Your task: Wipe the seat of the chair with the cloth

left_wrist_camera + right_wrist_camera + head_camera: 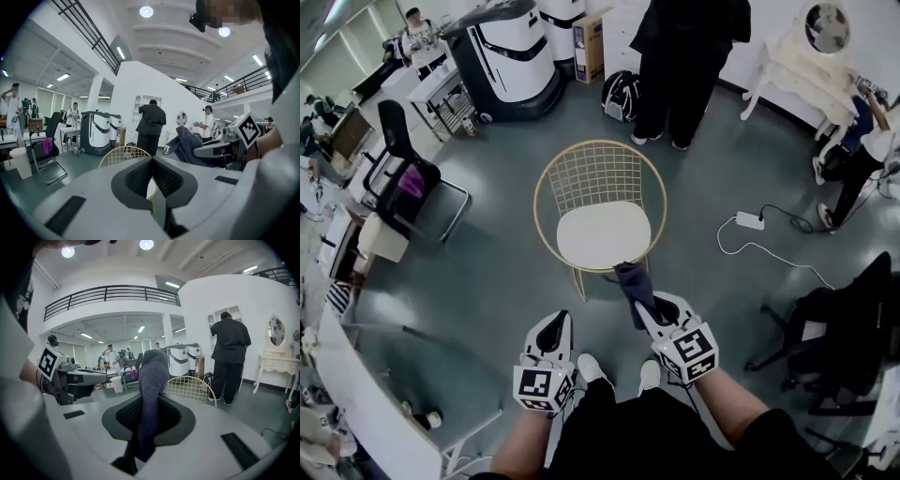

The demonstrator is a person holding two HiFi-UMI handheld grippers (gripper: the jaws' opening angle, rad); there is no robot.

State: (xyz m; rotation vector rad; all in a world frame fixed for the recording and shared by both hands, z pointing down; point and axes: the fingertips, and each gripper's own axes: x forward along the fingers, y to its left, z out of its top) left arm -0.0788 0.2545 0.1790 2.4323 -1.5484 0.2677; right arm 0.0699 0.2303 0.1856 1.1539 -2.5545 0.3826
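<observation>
Keep the right gripper (652, 309) clamped firmly on the dark cloth (634, 286), bunched and sticking out past its jaws at lower centre of the head view, just short of the near rim of the white seat (603, 234). Leave the left gripper (551, 336), jaws together on nothing at lower left, clear of the work. Reach forward and lay the loose end flat on the seat of the chair (600, 169) in mid-frame. Sweep in overlapping passes from the wire back toward the near edge, with light, even pressure. Avoid snagging the cloth on the gold wire
</observation>
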